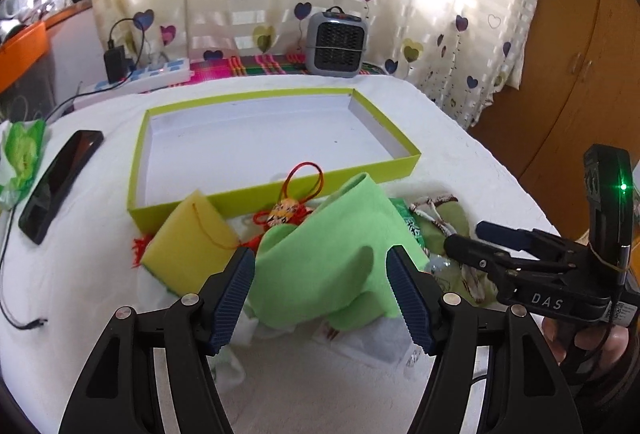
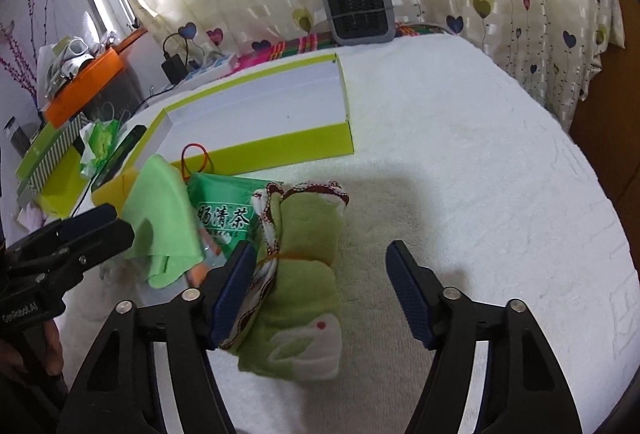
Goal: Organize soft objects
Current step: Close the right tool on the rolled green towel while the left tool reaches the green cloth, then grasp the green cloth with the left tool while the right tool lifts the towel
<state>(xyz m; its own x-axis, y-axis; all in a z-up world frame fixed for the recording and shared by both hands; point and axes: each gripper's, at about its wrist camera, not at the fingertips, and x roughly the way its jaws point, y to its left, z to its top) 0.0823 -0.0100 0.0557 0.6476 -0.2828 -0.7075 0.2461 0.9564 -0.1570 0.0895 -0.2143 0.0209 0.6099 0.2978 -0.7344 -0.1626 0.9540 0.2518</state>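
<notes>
A shallow lime-green box point(image 1: 276, 189) with a white floor stands on the white bed; it also shows in the right wrist view point(image 2: 280, 149). In front of it lie a light green cloth point(image 1: 332, 250), a yellow sponge point(image 1: 188, 246), a red-corded charm point(image 1: 286, 211), a green tea packet point(image 2: 224, 209) and a rolled green towel with a white rabbit point(image 2: 304, 298). My left gripper point(image 1: 320, 298) is open with the cloth between its fingers. My right gripper point(image 2: 320, 294) is open over the towel, its left finger touching it.
A black phone point(image 1: 60, 181) and green wrapping point(image 1: 22, 153) lie left of the box, with a cable point(image 1: 8, 274). A grey heater point(image 1: 338, 43) and a power strip point(image 1: 148, 77) stand at the bed's far edge. A wooden wardrobe point(image 1: 572, 73) stands right.
</notes>
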